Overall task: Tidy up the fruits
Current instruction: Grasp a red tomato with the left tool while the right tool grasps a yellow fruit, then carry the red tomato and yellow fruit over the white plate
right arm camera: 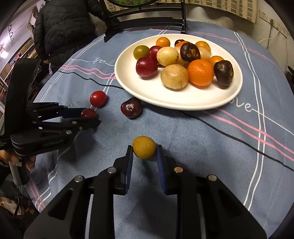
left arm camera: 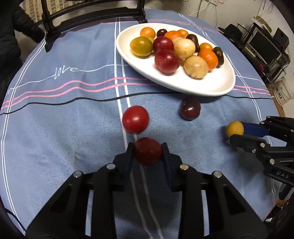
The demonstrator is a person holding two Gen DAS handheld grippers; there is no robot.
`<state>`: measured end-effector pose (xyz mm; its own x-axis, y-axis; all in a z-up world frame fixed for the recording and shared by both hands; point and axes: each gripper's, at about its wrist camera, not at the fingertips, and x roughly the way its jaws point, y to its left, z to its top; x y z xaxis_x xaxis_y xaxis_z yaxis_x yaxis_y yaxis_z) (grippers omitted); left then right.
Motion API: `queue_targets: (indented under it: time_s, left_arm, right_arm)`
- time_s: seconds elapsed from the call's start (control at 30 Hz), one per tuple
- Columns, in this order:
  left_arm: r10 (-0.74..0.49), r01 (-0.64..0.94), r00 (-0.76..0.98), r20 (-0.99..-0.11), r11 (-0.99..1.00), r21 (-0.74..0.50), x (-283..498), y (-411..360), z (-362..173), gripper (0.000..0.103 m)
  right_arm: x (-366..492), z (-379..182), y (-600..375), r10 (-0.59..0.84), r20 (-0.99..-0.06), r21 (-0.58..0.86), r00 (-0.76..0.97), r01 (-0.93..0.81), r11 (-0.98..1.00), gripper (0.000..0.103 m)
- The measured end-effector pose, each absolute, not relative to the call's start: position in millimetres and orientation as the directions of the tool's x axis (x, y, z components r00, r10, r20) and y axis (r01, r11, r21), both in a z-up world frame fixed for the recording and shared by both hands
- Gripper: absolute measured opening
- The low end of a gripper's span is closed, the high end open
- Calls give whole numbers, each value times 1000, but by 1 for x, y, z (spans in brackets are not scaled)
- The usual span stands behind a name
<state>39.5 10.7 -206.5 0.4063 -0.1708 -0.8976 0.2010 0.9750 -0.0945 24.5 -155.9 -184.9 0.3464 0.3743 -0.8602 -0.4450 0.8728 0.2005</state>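
Observation:
My left gripper (left arm camera: 147, 147) is shut on a dark red round fruit (left arm camera: 148, 151) just above the blue tablecloth; the same gripper (right arm camera: 91, 117) shows from the side in the right wrist view. My right gripper (right arm camera: 144, 149) is shut on a small yellow fruit (right arm camera: 144, 147), also seen at the right of the left wrist view as the yellow fruit (left arm camera: 235, 128). A bright red tomato (left arm camera: 135, 119) and a dark purple plum (left arm camera: 189, 108) lie loose on the cloth in front of a white oval plate (left arm camera: 202, 86) piled with several red, orange, yellow and dark fruits.
A black cable (left arm camera: 73, 100) runs across the blue cloth (left arm camera: 55, 137) in front of the plate. A black chair back (left arm camera: 91, 16) stands at the table's far edge. A person in a dark jacket (right arm camera: 62, 23) is beyond the table. Shelves with clutter (left arm camera: 264, 46) stand to the right.

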Motion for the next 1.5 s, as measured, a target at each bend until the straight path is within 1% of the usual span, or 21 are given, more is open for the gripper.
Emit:
queue_targets:
  time_s: [0.17,0.3,0.5,0.77,0.93,1.03,1.13,1.5]
  left_arm:
    - [-181,215,430,-885,972,-94,29,13,-192,31]
    - [-187,230,467,-864,969,-85,22,13,-170,31]
    - [-201,259,552,-809,964,-62,27,10,-123,30]
    - [-188,290,676,-713,957,23,50,-11,-48,30]
    - [-182,301,733,-656,951,72,56,-28,-17,30]
    - [-189,308,738,-647,948,75,60,-34,-12,30]
    - [-187,309,737,-649,948,79,65,-38,-14,30]
    - [-166,296,695,-699,953,69,93,-38,-40,30]
  right_arm:
    - [14,-179,-159,371,-857,198,358,-436,878,25]
    - [5,-168,-160,375,-846,201,379,-425,883,25]
    - [-1,-130,-160,378,-805,176,457,-425,888,26]
    - [16,-46,-173,401,-671,163,624,-403,901,26]
    - [33,-6,-191,408,-588,187,698,-374,908,26]
    - [42,6,-197,402,-566,191,720,-360,913,26]
    - [47,5,-199,397,-561,191,727,-353,916,26]
    - [68,-26,-200,412,-610,241,677,-337,910,26]
